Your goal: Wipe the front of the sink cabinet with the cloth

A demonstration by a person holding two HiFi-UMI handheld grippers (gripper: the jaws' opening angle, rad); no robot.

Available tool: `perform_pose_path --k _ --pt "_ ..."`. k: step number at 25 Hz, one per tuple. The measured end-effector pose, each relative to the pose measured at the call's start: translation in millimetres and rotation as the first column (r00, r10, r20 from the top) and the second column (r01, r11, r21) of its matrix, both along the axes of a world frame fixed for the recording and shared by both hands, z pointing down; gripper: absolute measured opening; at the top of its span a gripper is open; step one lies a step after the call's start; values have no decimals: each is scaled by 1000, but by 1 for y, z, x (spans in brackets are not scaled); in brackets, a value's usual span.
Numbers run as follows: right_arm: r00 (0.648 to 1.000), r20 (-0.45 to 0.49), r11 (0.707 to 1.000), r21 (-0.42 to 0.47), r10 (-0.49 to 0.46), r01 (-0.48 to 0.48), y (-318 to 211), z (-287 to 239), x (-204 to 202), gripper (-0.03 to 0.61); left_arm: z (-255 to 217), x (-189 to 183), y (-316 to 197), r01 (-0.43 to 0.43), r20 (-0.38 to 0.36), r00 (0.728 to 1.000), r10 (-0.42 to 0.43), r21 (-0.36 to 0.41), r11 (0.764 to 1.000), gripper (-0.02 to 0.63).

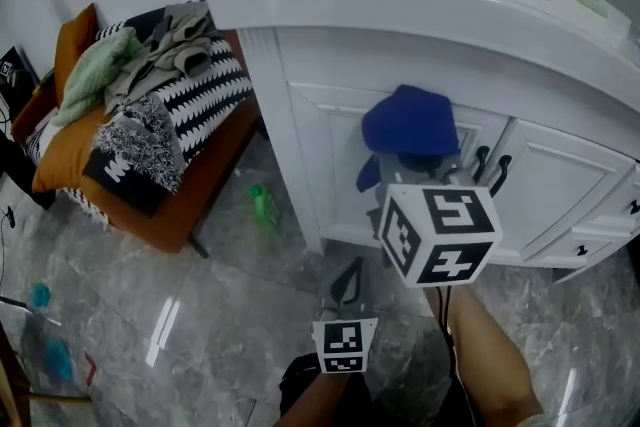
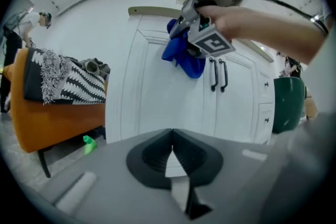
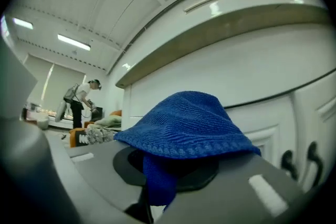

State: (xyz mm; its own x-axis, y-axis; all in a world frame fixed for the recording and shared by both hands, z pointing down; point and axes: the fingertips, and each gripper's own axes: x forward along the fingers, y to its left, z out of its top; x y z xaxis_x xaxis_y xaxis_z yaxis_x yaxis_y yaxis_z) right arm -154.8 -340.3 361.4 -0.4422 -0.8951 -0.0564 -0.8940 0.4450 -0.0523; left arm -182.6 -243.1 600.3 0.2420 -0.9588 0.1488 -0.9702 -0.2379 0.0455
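Note:
The blue cloth (image 1: 410, 123) is pressed against the white sink cabinet front (image 1: 330, 145), high on the left door panel near the countertop edge. My right gripper (image 1: 420, 160) is shut on the blue cloth (image 3: 184, 126), which drapes over its jaws; the left gripper view shows the same cloth (image 2: 181, 55) bunched against the cabinet door (image 2: 152, 97). Low and back from the cabinet, above the floor, my left gripper (image 1: 347, 283) is shut with nothing in it, its jaws meeting in the left gripper view (image 2: 171, 147).
Black door handles (image 1: 490, 170) sit just right of the cloth. An orange bench (image 1: 150, 205) piled with clothes stands left of the cabinet. A green bottle (image 1: 262, 207) lies on the marble floor. A green bin (image 2: 287, 102) is at the right. A person (image 3: 79, 97) stands far off.

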Motion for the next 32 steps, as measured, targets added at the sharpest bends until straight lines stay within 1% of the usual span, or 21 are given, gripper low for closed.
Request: perform_pose_path --k 2,4,5,7,8,9,10,11,14,18,22,25,29,32 --pt "994 29 994 -18 -109 110 -2 8 -31 69 1 -13 2 26 -21 999 -26 0 1000 9" --pt "978 28 976 -64 -207 208 -4 20 -61 69 1 -20 4 33 -28 999 -33 -1 999 9" --pt "965 17 960 -102 -262 262 -4 29 -76 69 0 -22 4 31 -30 999 -31 -5 1000 9" --pt "927 -24 911 -200 -373 361 -3 54 -105 69 0 -25 3 32 -39 999 -33 -15 999 9" --pt "909 -52 888 -243 -414 391 -3 67 -115 69 0 -27 2 37 -45 998 -38 -18 999 9" --pt "895 -80 873 -273 -439 404 -2 78 -119 69 -1 -28 2 40 -49 998 -41 -18 999 9" --pt "889 -98 868 -289 -447 405 -1 85 -118 69 0 -29 2 39 -49 998 -40 -19 999 9" --pt "891 -100 869 -292 -442 399 -1 89 -113 69 1 -29 2 36 -47 998 -37 -21 999 9" --pt "917 -65 885 -296 -393 359 -2 96 -88 69 8 -27 -2 32 -43 999 -34 -35 999 9" --pt "958 -46 916 -310 -282 254 -3 109 -38 69 13 -14 -6 6 -28 1000 -7 -38 999 9" --pt "985 -3 933 -322 -172 162 -2 117 18 69 17 1 -10 -26 -22 999 25 -46 999 9" --pt "993 51 937 -330 -106 117 2 116 56 68 19 14 -12 -50 -1 999 50 -47 998 9" --pt "993 67 945 -306 -98 113 21 112 85 67 24 25 -15 -67 19 998 68 -52 996 9" --pt "994 81 954 -287 -68 88 31 109 111 67 25 34 -16 -83 42 995 85 -52 995 9"
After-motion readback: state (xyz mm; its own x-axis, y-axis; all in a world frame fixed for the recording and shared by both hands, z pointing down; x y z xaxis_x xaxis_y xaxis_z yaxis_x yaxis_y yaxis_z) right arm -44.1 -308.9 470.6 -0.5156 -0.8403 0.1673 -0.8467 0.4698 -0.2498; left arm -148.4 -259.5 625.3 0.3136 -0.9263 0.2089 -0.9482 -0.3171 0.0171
